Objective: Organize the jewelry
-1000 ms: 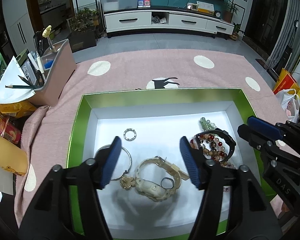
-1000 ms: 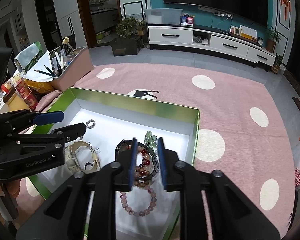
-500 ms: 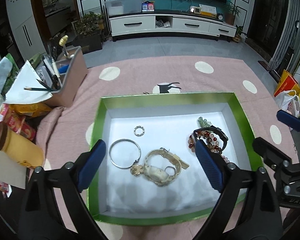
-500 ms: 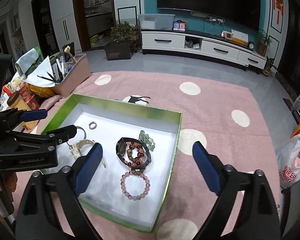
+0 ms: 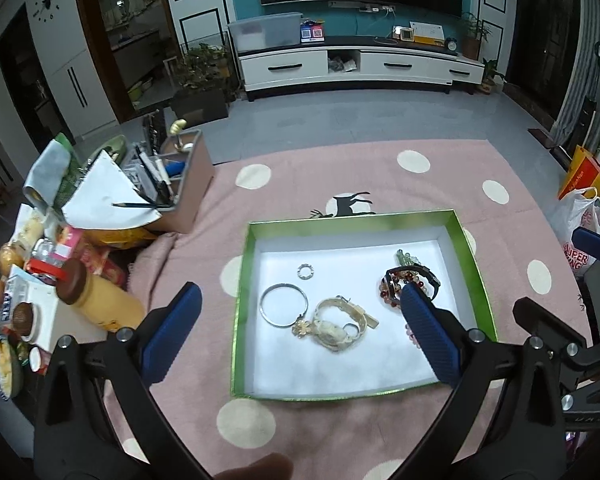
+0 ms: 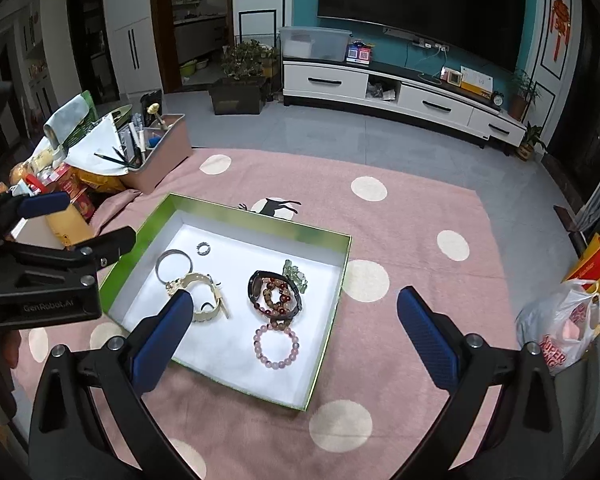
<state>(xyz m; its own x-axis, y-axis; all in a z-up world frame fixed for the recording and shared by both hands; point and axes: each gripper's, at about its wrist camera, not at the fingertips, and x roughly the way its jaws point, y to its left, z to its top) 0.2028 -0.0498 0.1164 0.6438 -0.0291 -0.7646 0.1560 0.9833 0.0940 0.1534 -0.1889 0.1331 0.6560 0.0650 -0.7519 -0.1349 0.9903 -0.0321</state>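
Note:
A green box [image 5: 240, 284] [image 6: 342, 276] with a white floor lies on the pink dotted rug. In it are a silver bangle [image 5: 283, 310] [image 6: 173, 265], a small ring [image 5: 305, 271] [image 6: 203, 248], a cream watch [image 5: 336, 330] [image 6: 204, 294], a black band with red-brown beads [image 5: 410, 276] [image 6: 274, 294], a green trinket [image 6: 296, 274] and a pink bead bracelet [image 6: 276, 345]. My left gripper [image 5: 296, 332] is open and empty, high above the box. My right gripper [image 6: 292, 332] is open and empty, above the box's near right side.
A pink organizer bin [image 5: 180, 184] [image 6: 156, 152] with pens and papers stands at the rug's left edge. Snack packets and a yellow bottle [image 5: 96, 300] crowd the left. A white plastic bag [image 6: 560, 332] lies at the right. A TV cabinet [image 5: 360, 68] stands far behind.
Both grippers have opened wide and pulled back and up from the box. The right one had been nearly shut over the beads. The jewelry has not moved.

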